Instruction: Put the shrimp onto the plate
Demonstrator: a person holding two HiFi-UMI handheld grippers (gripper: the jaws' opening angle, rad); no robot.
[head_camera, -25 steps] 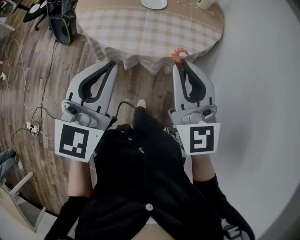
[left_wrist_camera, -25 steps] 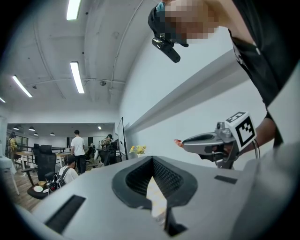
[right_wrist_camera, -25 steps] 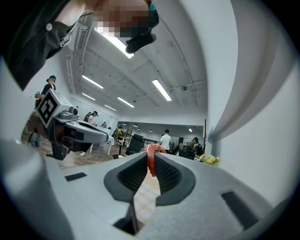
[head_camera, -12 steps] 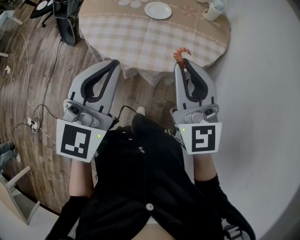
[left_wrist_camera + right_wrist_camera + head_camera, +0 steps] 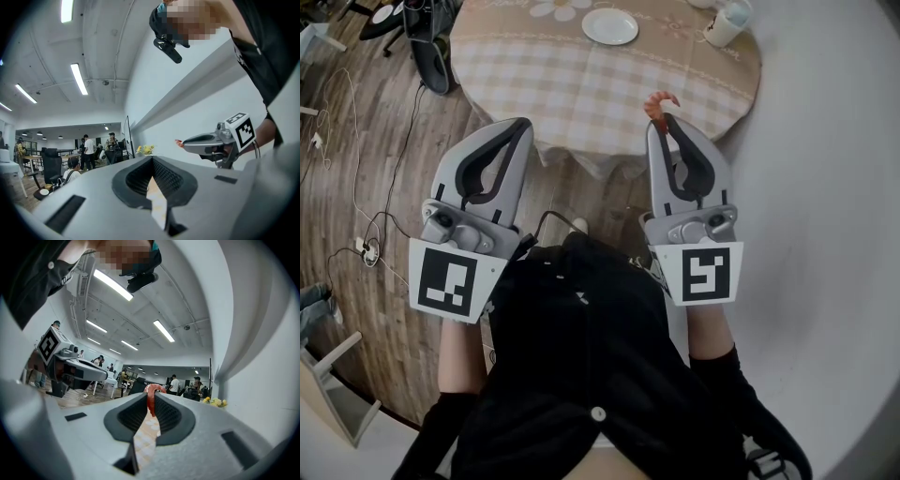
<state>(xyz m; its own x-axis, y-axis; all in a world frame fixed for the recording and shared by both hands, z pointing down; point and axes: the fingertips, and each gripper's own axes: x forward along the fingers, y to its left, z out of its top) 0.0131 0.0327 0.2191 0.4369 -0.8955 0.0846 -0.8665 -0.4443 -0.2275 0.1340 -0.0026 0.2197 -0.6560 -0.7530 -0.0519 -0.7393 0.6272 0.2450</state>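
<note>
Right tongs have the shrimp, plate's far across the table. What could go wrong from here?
1. The shrimp is pinched only at the very tip of the right tongs, mostly sticking out; it may slip during the carry to the plate.
2. The cup stands just right of the plate; the reaching tongs could clip it.

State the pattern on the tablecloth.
Beige-and-white checks; the tablecloth shows best in the head view.

The plate [image 5: 610,26] lies on the surface [image 5: 581,84], a cup [image 5: 724,24] at its three o'clock. The shrimp [image 5: 659,101] in the right tongs [image 5: 661,127] is at the plate's five o'clock, the left tongs [image 5: 520,127] at seven.
</note>
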